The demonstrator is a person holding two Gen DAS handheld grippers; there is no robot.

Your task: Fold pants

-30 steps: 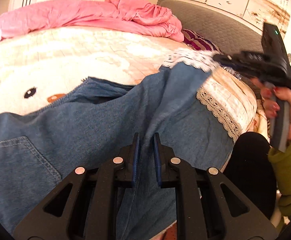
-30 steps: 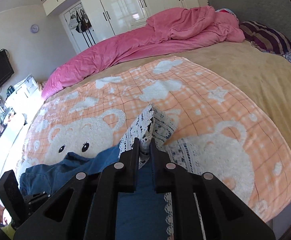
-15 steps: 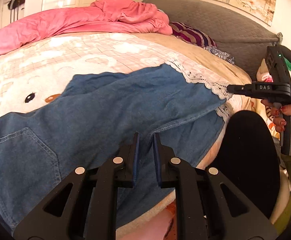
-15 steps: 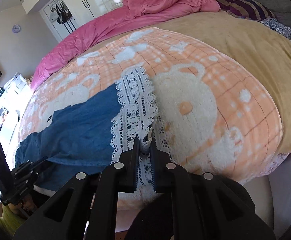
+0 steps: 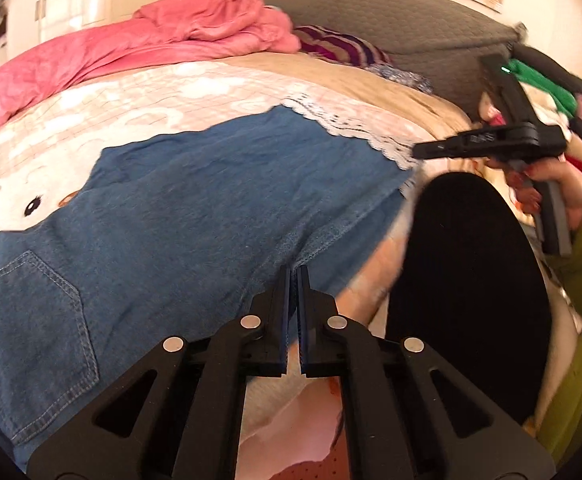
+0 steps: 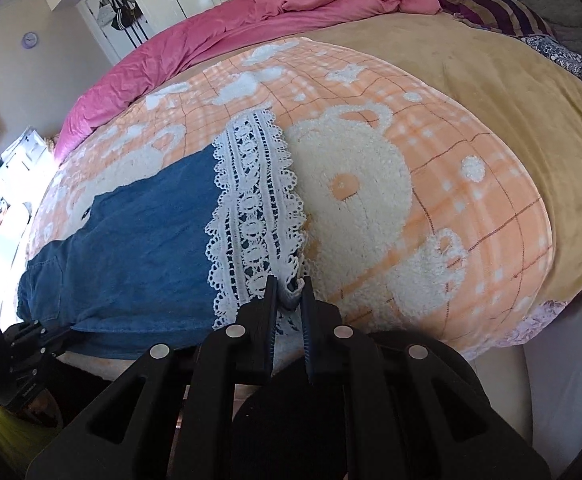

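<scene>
Blue denim pants (image 5: 195, 216) with a white lace hem (image 6: 259, 208) lie spread flat on the bear-print blanket (image 6: 371, 184). My left gripper (image 5: 294, 273) is shut on the near edge of the denim at the bed's front. My right gripper (image 6: 289, 286) is shut on the near corner of the lace hem. The right gripper also shows in the left wrist view (image 5: 419, 151), at the lace end of the pants. The left gripper shows in the right wrist view (image 6: 65, 332) at the denim's near edge.
A pink duvet (image 5: 151, 52) is bunched at the far side of the bed. A striped pillow (image 5: 339, 46) and a grey headboard (image 5: 391, 12) lie at the right. A tan sheet (image 6: 511, 92) covers the bed's right part. My dark knee (image 5: 467, 280) is by the bed edge.
Both grippers have pulled the pants out and down toward the bed's near edge. The raised, folded fabric now lies flat and stretched on the blanket.
</scene>
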